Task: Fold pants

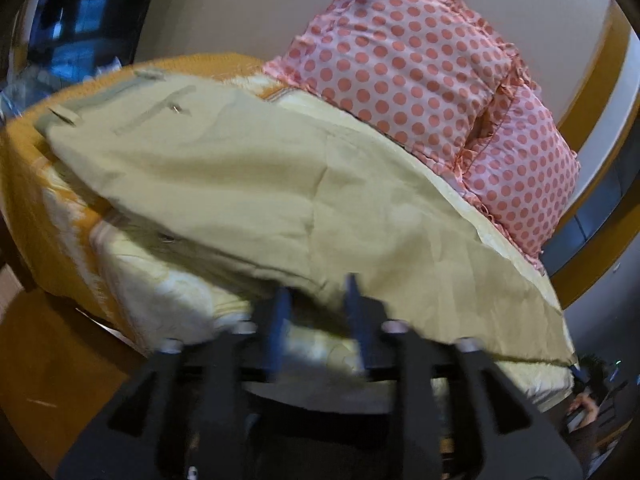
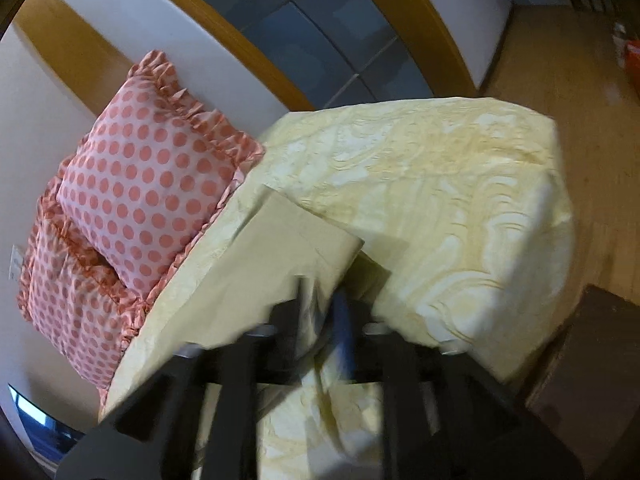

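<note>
Khaki pants lie spread on the bed, waistband with belt loops at the far left, legs running to the right. My left gripper is at the near edge of the pants, blue-padded fingers apart with the cloth edge between them. In the right wrist view the pants' leg end is lifted, and my right gripper is shut on its hem. The view is blurred by motion.
The bed has a yellow patterned cover and an orange blanket at the left edge. Two pink polka-dot pillows lean at the wall, also in the right wrist view. Wood floor lies beyond the bed.
</note>
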Demonstrator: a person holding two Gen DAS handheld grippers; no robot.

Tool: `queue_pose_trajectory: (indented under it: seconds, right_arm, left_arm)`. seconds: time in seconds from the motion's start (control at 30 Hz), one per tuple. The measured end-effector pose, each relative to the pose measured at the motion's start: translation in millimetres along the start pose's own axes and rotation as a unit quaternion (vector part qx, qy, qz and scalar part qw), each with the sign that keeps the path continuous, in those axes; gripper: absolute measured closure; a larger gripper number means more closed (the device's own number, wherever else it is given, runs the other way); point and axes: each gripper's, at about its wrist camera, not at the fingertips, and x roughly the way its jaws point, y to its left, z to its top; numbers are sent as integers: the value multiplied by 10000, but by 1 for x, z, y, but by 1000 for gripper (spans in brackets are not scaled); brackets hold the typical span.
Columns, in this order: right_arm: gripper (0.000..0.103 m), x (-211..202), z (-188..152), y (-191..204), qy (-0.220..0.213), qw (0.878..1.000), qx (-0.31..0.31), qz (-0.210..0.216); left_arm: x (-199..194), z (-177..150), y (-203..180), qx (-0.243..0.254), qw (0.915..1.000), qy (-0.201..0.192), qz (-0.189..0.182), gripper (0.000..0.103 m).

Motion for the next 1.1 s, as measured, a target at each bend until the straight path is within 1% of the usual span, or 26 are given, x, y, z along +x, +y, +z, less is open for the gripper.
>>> queue_pose_trajectory:
  seconds: [0.03,0.07,0.1,0.2,0.23,0.3,0.33,0.37,0.4,0.43,0.5,0.53,0.57,0.6,0.67,0.73,0.77,0.83,0.87,0.9,0.93,0.97,1.0,1.03,1.07,1.1]
  right_arm:
    - [29,-8,0,-1,-197,9998,-12,-20]
    - [30,-14,1,-2,-357,9993,-88,-86]
    - [30,-15,1,-2,-383,9990,-142,-161]
    - [40,-8,-1,-2,-188,9997,-144,-108]
    - [45,-4,-4,0,-96,9998,-160,-81]
    - [52,1,-14,7,-47,9995,-321,5]
    - [61,2,-17,8,23,9994,-343,90]
    - [66,5,-23,10,118,9989,-348,275]
    - [66,5,-27,13,87,9987,-404,305]
    - [71,4,-30,14,-35,9983,-520,251]
    - [83,2,-30,10,-210,9985,-484,145]
    - [99,1,-28,4,-265,9985,-435,224]
    - [100,2,-25,4,-239,9983,-397,356]
    - [100,1,-23,7,-270,9978,-453,393]
    - [100,-4,-19,31,-422,9939,-903,464]
    - [100,-5,-15,58,-434,9898,-1113,781]
    - [100,-6,-15,80,-409,9854,-1279,1041]
    - [100,-6,-21,125,-315,9744,-1603,1544]
    - [100,-6,-31,157,-189,9634,-1849,1933]
    - [100,-5,-41,181,-64,9538,-2033,2212]
    - [100,-4,-60,215,176,9366,-2309,2631]
    - [100,-4,-76,236,346,9241,-2490,2879]
    - [100,-3,-98,260,574,9077,-2718,3145]
    - [100,-2,-129,287,921,8841,-3017,3447]
    - [100,-1,-150,300,1150,8684,-3214,3597]
    - [100,0,-178,314,1436,8483,-3493,3712]
  left_arm:
    - [-9,-1,0,63,9998,-135,124,44]
    - [-19,-1,1,127,9992,-300,214,41]
    - [-31,0,2,190,9983,-488,254,40]
    - [-47,7,0,250,9957,-857,245,34]
    - [-47,9,-2,299,9951,-911,233,33]
    - [-39,14,-6,401,9948,-911,204,31]
    - [-33,16,-6,422,9950,-880,192,31]
    - [-26,18,-6,419,9954,-846,177,30]
    - [-20,19,-4,393,9958,-801,183,30]
    - [-13,21,-3,365,9963,-751,183,30]
    - [1,21,3,330,9972,-629,213,29]
    - [5,20,5,342,9974,-605,211,29]
    - [8,19,6,380,9973,-600,203,29]
    - [11,17,5,447,9969,-605,215,28]
    - [12,15,5,504,9966,-618,186,24]
    - [14,14,6,496,9966,-645,141,23]
    - [14,13,7,475,9966,-655,124,23]
    - [14,13,8,443,9966,-686,87,22]
    - [14,14,8,425,9966,-700,76,22]
    - [12,15,8,400,9966,-711,62,23]
    - [11,16,8,368,9966,-732,41,23]
    - [6,18,8,327,9963,-793,40,23]
    - [2,20,9,305,9958,-862,67,23]
    - [-3,21,9,292,9951,-941,97,23]
    - [-8,23,10,281,9942,-1028,134,23]
    - [-14,25,12,268,9931,-1120,208,23]
